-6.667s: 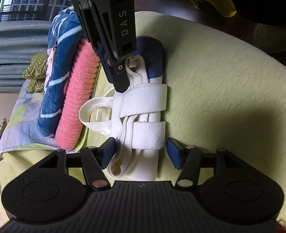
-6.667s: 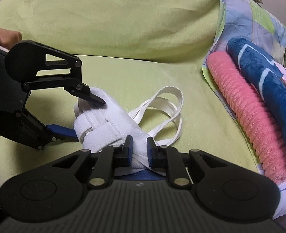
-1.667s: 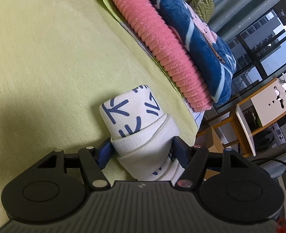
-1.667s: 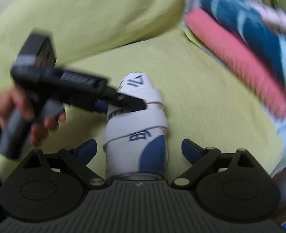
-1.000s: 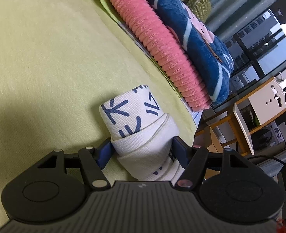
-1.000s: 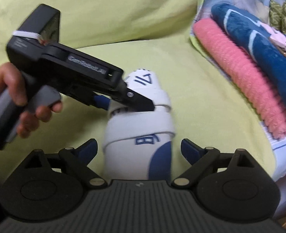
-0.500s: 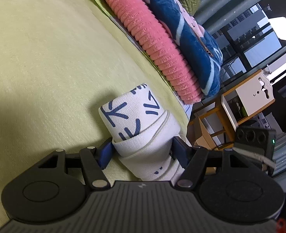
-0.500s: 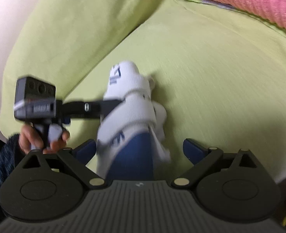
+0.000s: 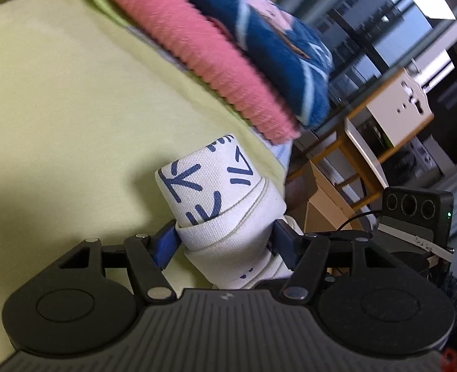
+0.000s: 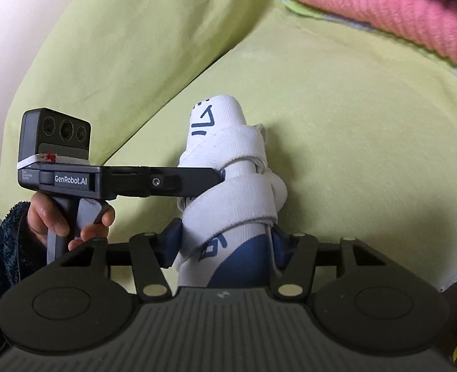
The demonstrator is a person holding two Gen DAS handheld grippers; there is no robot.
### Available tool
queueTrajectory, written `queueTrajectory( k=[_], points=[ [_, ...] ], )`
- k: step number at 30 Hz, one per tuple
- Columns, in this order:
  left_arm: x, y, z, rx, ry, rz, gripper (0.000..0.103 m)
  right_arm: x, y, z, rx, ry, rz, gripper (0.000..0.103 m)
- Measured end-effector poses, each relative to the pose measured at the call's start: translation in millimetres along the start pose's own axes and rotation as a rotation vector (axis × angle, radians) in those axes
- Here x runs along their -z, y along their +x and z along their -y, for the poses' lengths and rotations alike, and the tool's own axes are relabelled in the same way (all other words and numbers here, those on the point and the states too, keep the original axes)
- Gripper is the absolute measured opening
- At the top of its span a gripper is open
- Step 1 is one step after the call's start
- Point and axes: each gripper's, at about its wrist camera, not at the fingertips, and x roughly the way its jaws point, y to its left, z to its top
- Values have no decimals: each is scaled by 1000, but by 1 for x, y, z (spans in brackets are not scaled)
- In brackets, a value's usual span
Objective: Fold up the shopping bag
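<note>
Your left tool (image 9: 225, 243) pinches the rolled white canvas shopping bag with blue print (image 9: 219, 214), blue pads pressed into both sides of the roll where the white webbing handles (image 9: 228, 238) wrap it. Your right tool (image 10: 225, 245) is also clamped on the same roll (image 10: 228, 186), pads squeezing its navy-printed end, so both tools grip it from opposite ends. In the right wrist view your left tool (image 10: 220, 177) comes in from the left and meets the roll mid-length, with your left hand (image 10: 64, 217) on its grey grip. The bag sits over the light green cushioned sofa seat (image 9: 58, 93), near the seat's front edge; cannot tell if it touches the fabric or is lifted. The handles cross the roll in two bands (image 10: 237, 204). Along the seat's far side lie a pink ribbed rolled blanket (image 9: 197, 49) and, just beside it, a dark blue patterned blanket (image 9: 274, 46). Past the seat edge, a wooden shelf unit (image 9: 367, 155) shows.
</note>
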Motion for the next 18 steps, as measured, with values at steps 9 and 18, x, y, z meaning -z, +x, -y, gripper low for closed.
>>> queueTrajectory(
  k=[9, 18],
  points=[
    [-9, 15, 12, -20, -57, -21, 65, 21, -22, 48, -66, 174, 35, 51],
    [-32, 44, 93, 31, 76, -81, 65, 32, -83, 66, -91, 223, 152, 49]
  ],
)
